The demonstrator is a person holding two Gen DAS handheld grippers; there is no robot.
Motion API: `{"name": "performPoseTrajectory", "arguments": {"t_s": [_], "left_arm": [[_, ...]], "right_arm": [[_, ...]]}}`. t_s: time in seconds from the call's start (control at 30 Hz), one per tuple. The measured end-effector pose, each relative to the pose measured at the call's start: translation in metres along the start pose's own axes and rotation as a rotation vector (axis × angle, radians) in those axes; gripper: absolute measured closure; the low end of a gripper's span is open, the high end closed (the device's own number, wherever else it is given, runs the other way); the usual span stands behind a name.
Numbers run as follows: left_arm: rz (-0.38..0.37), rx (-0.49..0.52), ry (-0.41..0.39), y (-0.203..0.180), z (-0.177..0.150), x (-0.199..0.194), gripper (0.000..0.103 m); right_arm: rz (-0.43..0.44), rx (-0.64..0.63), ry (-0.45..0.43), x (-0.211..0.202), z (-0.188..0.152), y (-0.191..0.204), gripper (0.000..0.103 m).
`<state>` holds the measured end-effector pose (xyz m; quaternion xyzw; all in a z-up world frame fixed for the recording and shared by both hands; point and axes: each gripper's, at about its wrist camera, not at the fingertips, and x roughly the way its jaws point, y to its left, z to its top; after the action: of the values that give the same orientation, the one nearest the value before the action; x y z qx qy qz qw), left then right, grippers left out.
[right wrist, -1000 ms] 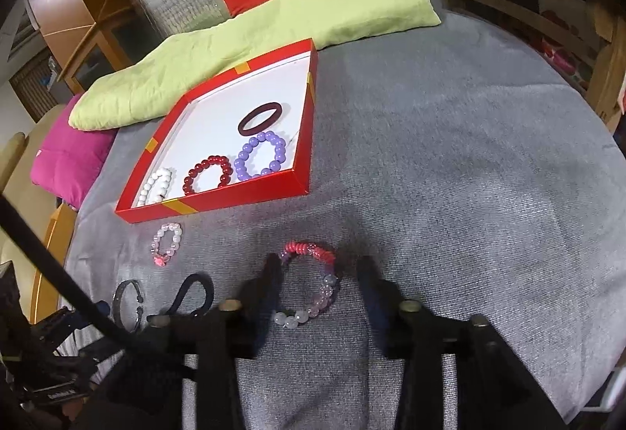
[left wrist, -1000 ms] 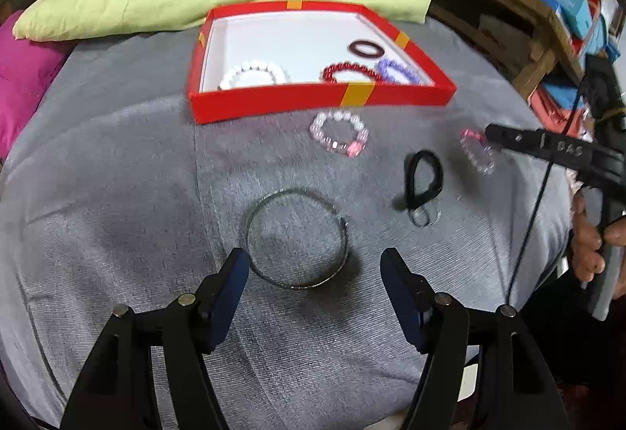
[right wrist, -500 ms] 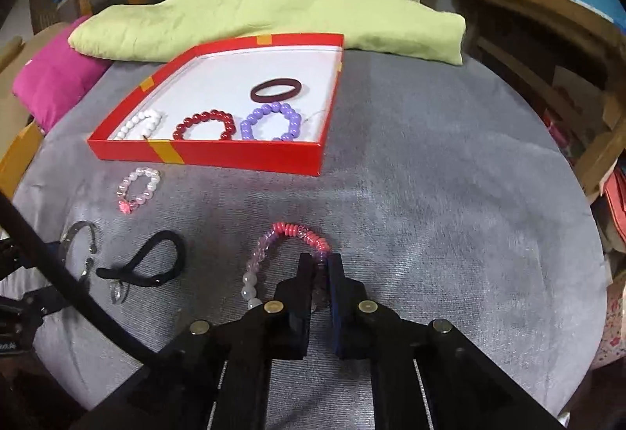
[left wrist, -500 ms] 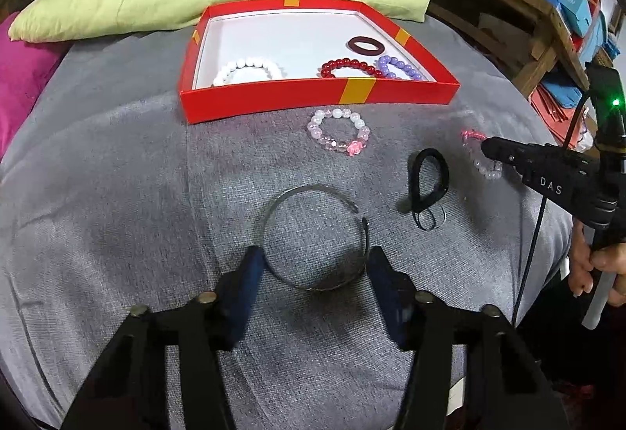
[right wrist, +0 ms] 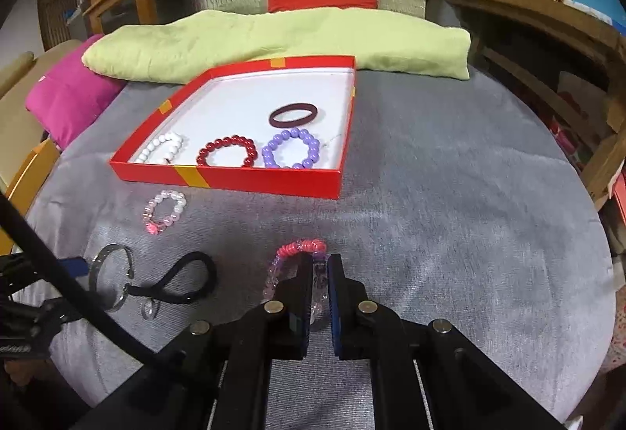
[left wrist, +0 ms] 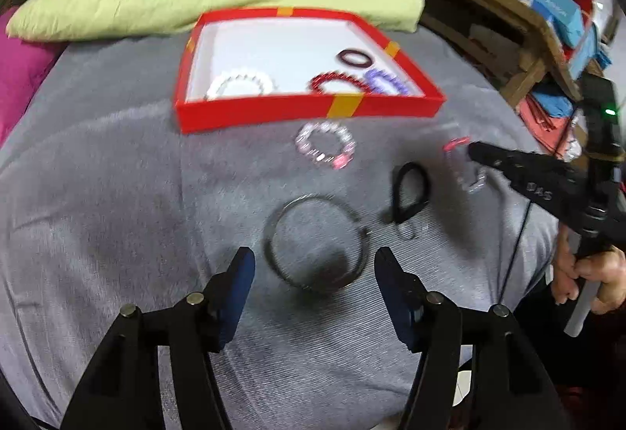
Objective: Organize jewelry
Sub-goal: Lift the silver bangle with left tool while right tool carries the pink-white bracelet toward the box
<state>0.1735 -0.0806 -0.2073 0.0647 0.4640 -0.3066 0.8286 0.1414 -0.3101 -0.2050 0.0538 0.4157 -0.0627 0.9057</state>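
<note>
Right gripper [right wrist: 320, 267]: pressed together, pinching the pink-and-clear bead bracelet [right wrist: 299, 248] on its right side, near the grey tabletop's [right wrist: 450, 234] front edge.
Left gripper [left wrist: 315, 271]: spread, jaws just opened wider; the metal bangle [left wrist: 317, 240] lies between and just beyond the fingers, untouched by the pads.
Red box [right wrist: 250, 179]: toward the back edge, left of centre; holds 4 bracelets: white, red, purple, dark ring.
Loose pieces: pale pink bracelet [right wrist: 164, 211] just in front of the box; black loop [right wrist: 184, 279] between bangle and pinched bracelet.
Hand [left wrist: 587, 273]: at the right edge, gripping the right gripper's handle.
</note>
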Motion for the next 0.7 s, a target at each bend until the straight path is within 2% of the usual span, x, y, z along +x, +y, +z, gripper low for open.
{"name": "performPoseTrajectory", "arguments": {"t_s": [0.07,0.17,0.27,0.37,0.43,0.7], "left_arm": [[-0.006,0.025,-0.011,-0.006,0.001,0.000,0.031],[0.009,0.060,0.009,-0.013,0.002,0.010,0.030],[0.058,0.085,0.043,-0.015,0.001,0.023,0.029],[0.073,0.104,0.012,-0.015,0.001,0.024,0.029],[0.075,0.088,-0.003,-0.012,0.003,0.024,0.040],[0.085,0.055,-0.023,-0.004,0.005,0.019,0.041]], "right_arm": [[0.009,0.018,0.010,0.002,0.000,-0.003,0.095],[0.010,0.035,0.037,0.007,-0.002,-0.005,0.095],[0.022,0.054,0.056,0.010,-0.003,-0.007,0.095],[0.025,0.060,0.056,0.010,-0.003,-0.008,0.095],[0.028,0.062,0.048,0.007,-0.003,-0.008,0.095],[0.054,0.073,-0.002,-0.003,-0.001,-0.008,0.095]]}}
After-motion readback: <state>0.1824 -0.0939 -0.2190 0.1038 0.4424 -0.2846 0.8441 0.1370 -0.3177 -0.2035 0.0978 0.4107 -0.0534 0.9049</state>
